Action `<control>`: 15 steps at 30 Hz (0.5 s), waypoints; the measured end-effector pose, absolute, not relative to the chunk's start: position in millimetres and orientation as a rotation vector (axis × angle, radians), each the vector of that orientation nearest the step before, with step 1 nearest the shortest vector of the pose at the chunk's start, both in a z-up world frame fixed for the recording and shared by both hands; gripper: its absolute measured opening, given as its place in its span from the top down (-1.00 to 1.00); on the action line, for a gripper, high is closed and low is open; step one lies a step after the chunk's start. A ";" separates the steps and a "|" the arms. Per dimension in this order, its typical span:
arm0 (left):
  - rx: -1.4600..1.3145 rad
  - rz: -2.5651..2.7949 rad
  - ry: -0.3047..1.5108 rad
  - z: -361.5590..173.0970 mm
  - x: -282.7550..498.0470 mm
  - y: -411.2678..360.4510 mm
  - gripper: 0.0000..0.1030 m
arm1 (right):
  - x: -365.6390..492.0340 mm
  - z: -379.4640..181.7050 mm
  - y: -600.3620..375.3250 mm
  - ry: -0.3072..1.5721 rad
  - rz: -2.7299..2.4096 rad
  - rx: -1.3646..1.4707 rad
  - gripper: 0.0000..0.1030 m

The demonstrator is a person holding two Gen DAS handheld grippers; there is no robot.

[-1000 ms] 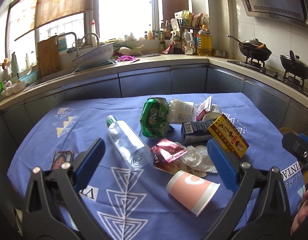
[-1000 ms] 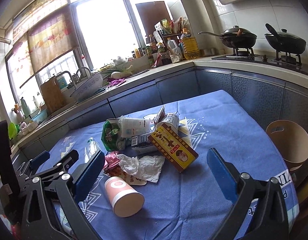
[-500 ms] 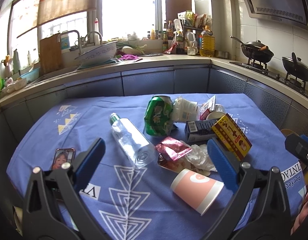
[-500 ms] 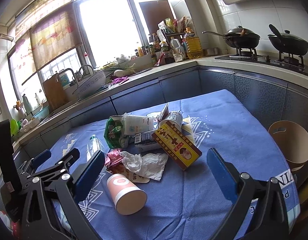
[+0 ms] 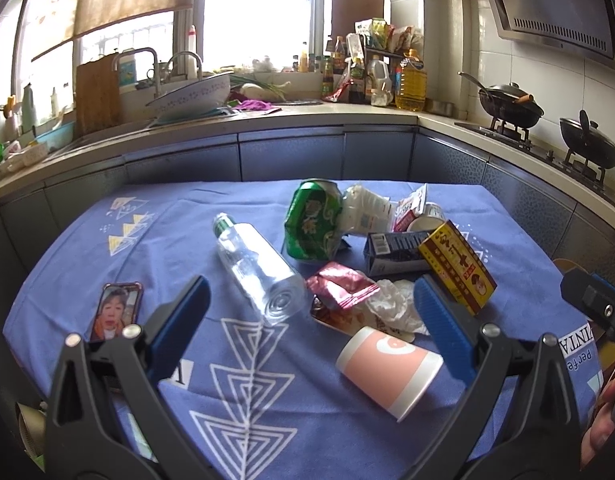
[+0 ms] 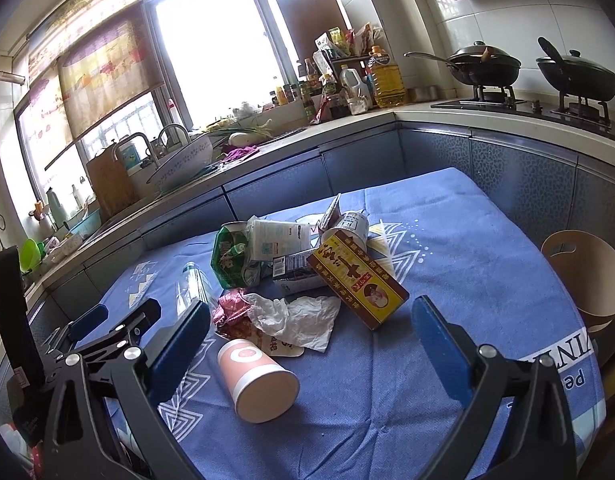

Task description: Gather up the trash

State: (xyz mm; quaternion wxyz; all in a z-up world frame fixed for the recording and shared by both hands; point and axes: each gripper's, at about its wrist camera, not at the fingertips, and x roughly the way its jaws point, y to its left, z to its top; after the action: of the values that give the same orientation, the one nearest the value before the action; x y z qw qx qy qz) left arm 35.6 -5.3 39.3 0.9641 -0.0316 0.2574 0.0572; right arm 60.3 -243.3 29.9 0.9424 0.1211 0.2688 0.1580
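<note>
Trash lies piled on the blue tablecloth [image 5: 107,248]: a pink paper cup [image 5: 389,366] on its side, a clear plastic bottle [image 5: 259,276], a crushed green can [image 5: 313,220], a red foil wrapper [image 5: 341,286], crumpled white paper [image 5: 395,306], a yellow-red box [image 5: 457,266] and a dark carton [image 5: 391,256]. My left gripper [image 5: 311,330] hovers open over the near side of the pile, with nothing between its fingers. My right gripper [image 6: 311,344] is open too, above the pink cup [image 6: 257,380] and white paper [image 6: 299,318], holding nothing.
A phone [image 5: 115,316] lies at the cloth's left. A tan round bin [image 6: 583,276] stands beside the table's right edge. Kitchen counters with a sink [image 5: 187,96], bottles and two black pans [image 5: 547,120] ring the table. The left gripper's frame [image 6: 95,332] shows at lower left.
Both grippers have drifted slightly, so the pile sits a little higher and further right in the left wrist view. Both stay open and the trash has not moved.
</note>
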 end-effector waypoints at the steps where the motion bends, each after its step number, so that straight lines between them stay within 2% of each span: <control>1: -0.074 0.111 0.523 38.6 34.4 -4.9 -0.89 | 59.8 28.5 -243.3 0.553 0.321 0.245 -0.91; 15: -0.195 0.077 0.620 14.3 12.5 -2.9 -0.89 | 52.3 10.7 -258.0 0.638 0.273 0.239 -0.91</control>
State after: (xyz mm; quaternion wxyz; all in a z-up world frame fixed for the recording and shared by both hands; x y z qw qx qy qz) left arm 12.5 -2.9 14.3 0.9470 -0.0956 0.3043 0.0376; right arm 52.3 -258.0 10.7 0.9334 0.1167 0.3119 0.1336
